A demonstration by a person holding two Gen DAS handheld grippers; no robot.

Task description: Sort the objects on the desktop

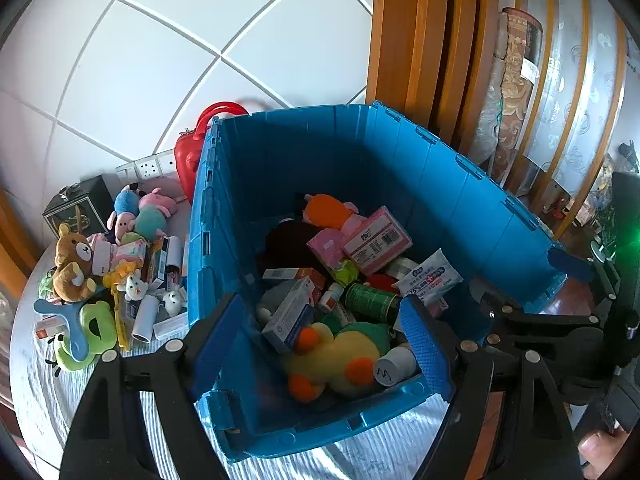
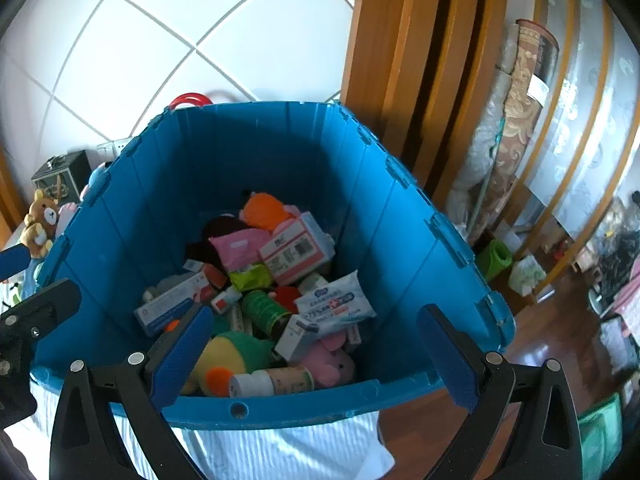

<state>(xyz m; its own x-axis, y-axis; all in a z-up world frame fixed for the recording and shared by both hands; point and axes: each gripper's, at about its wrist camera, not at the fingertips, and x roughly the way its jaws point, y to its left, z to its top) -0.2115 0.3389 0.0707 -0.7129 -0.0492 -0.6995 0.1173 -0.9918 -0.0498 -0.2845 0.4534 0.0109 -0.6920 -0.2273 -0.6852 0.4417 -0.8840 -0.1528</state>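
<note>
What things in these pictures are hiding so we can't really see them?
- Red case: left wrist view, mostly hidden behind the blue bin; in the right wrist view only its handle shows.
- Dark plush in the bin: left wrist view, buried under the pink packet and boxes; its shape is unclear.
- Print on the white wipes pack: right wrist view, too small to read.
- Table pile beside the bin: right wrist view, cut off by the bin wall, only the brown bear shows.

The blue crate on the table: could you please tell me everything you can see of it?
The blue crate is a deep, open-topped bin of what looks like hard plastic, with ribbed walls and notched rims. It stands upright on a pale striped tablecloth, in front of a red case. Inside lies a jumble of soft toys, medicine boxes, bottles and a wipes pack, well below the rim. More toys are piled on the table beside its left wall.
</note>
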